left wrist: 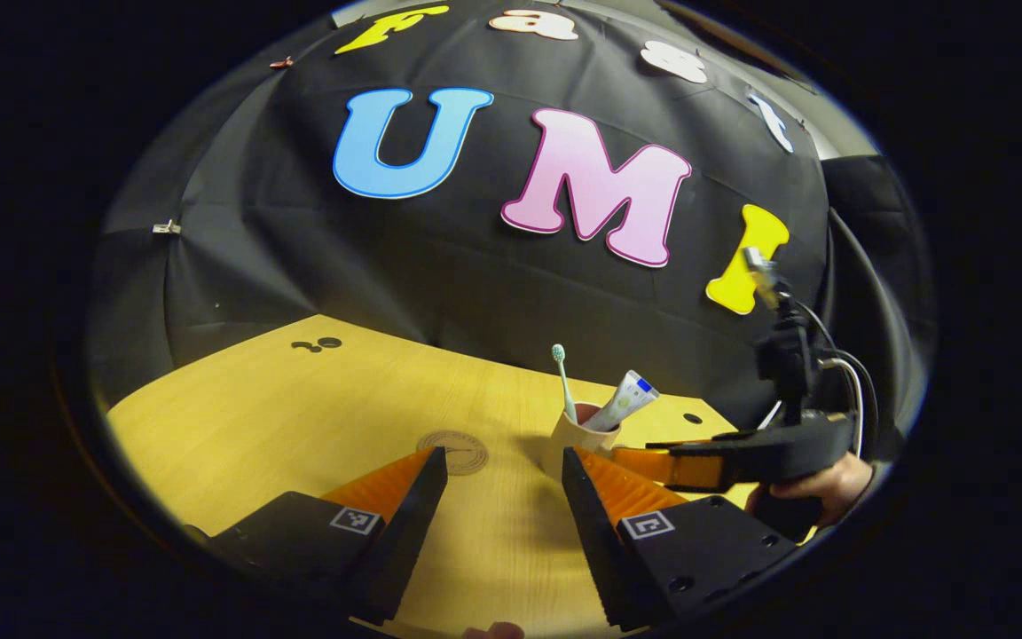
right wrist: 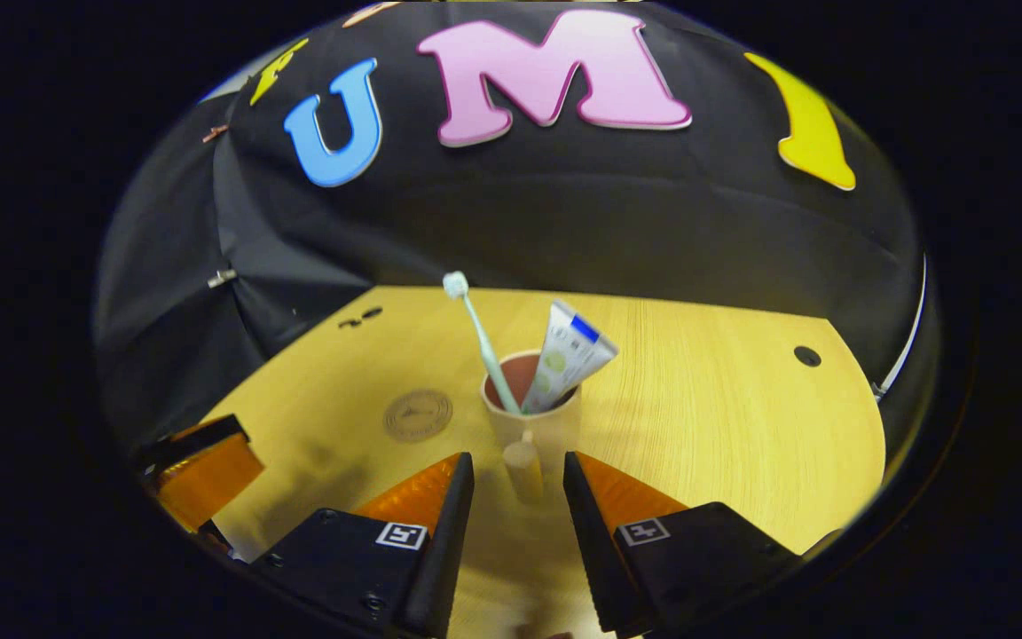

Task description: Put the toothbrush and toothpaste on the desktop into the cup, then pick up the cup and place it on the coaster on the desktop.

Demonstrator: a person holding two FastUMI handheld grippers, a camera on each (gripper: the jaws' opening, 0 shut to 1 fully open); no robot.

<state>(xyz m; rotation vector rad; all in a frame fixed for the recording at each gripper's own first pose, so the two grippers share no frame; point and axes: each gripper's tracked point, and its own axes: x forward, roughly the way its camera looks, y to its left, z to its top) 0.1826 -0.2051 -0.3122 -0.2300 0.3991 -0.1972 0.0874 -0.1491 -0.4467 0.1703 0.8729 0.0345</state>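
The cup [right wrist: 533,426] stands upright on the table [right wrist: 724,426], with the toothbrush [right wrist: 484,342] and the toothpaste [right wrist: 569,355] both inside it; the brush leans left with its head up, and the tube leans right with its flat end up. A small handle sticks out of the cup's near side, pointing between the fingers of the right gripper [right wrist: 518,497]. Those fingers are spread, one on either side of the handle and not touching it; their tips lie just short of the cup wall. The round coaster [right wrist: 419,414] lies flat on the table to the cup's left in the right gripper view, near it but apart. In the left gripper view the cup [left wrist: 577,439] stands just past the right finger of the left gripper [left wrist: 504,486], whose fingers are spread over bare table, with the coaster [left wrist: 456,451] beyond the tip of its left finger. There the right gripper [left wrist: 653,457] reaches in from the right toward the cup, held by a hand [left wrist: 817,493].
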